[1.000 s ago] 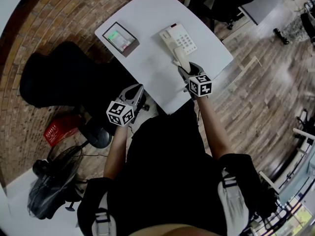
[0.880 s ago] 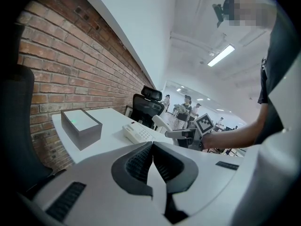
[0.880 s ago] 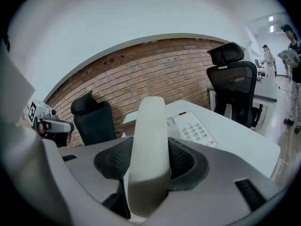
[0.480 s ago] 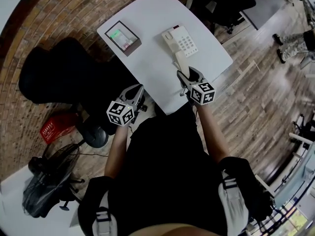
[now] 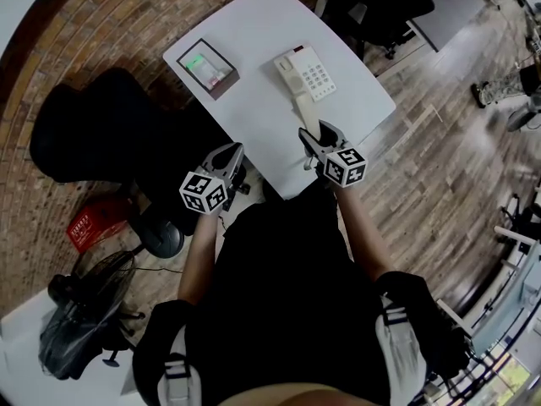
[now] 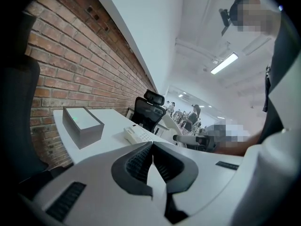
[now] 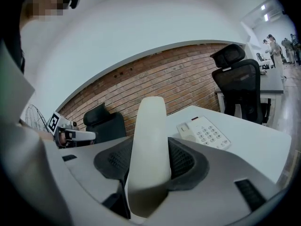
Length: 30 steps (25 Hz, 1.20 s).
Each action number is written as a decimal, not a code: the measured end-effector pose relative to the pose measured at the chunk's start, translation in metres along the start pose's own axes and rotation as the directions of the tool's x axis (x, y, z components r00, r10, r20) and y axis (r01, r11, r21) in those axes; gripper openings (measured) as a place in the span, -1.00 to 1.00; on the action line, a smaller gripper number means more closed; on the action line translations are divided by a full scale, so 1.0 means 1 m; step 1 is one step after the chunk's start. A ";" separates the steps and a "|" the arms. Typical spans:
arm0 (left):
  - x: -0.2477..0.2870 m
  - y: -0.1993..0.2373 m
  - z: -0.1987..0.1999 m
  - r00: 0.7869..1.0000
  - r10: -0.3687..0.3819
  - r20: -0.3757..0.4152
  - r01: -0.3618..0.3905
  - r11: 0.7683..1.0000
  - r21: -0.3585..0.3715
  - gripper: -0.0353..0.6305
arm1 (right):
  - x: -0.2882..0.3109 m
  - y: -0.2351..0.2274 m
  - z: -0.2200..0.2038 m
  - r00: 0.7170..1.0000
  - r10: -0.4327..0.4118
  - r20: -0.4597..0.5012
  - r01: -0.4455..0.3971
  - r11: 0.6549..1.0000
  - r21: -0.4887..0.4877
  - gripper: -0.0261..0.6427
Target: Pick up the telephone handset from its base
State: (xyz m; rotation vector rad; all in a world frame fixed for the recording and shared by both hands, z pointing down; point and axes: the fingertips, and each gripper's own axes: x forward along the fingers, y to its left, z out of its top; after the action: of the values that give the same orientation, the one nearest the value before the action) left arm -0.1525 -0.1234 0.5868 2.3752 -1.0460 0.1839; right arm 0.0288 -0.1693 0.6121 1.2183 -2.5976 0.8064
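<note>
Right hand-held gripper (image 5: 313, 135) is closed on the cream telephone handset (image 5: 304, 108), its two dark padded jaws pressing the handset's sides. In the right gripper view the handset (image 7: 150, 121) stands upright between the jaws, filling the gap, with its rounded end rising above them. The telephone base (image 5: 306, 73) sits further out on the white desk (image 5: 254, 24), keypad up; the handset is out of its cradle and lies between the base and the gripper, over the desk's near edge. Seen from the right gripper, the base (image 7: 203, 132) is beyond and to the right of the handset. A grey box (image 5: 207, 64) rests on the desk's left part. Left hand-held gripper (image 5: 230, 152) hangs off the desk's near left side, jaws together with nothing between them.
</note>
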 end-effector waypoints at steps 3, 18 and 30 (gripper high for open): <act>0.005 0.000 0.002 1.000 -0.008 0.000 0.008 1.000 -0.001 -0.83 | -0.005 0.002 0.002 1.000 0.009 0.023 -0.009 1.000 0.013 -0.29; 0.025 -0.009 0.008 0.998 -0.061 -0.027 0.062 0.998 0.019 -0.83 | -0.020 -0.003 -0.009 0.999 -0.018 0.033 0.017 0.999 0.040 -0.29; 0.026 -0.015 0.000 0.995 -0.089 -0.048 0.090 0.996 0.019 -0.83 | -0.035 -0.013 -0.017 0.996 -0.068 0.054 0.063 0.994 0.086 -0.29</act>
State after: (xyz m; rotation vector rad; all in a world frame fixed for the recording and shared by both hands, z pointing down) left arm -0.1244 -0.1319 0.5886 2.4187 -0.9175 0.2180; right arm 0.0597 -0.1440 0.6188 1.3615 -2.5763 0.8890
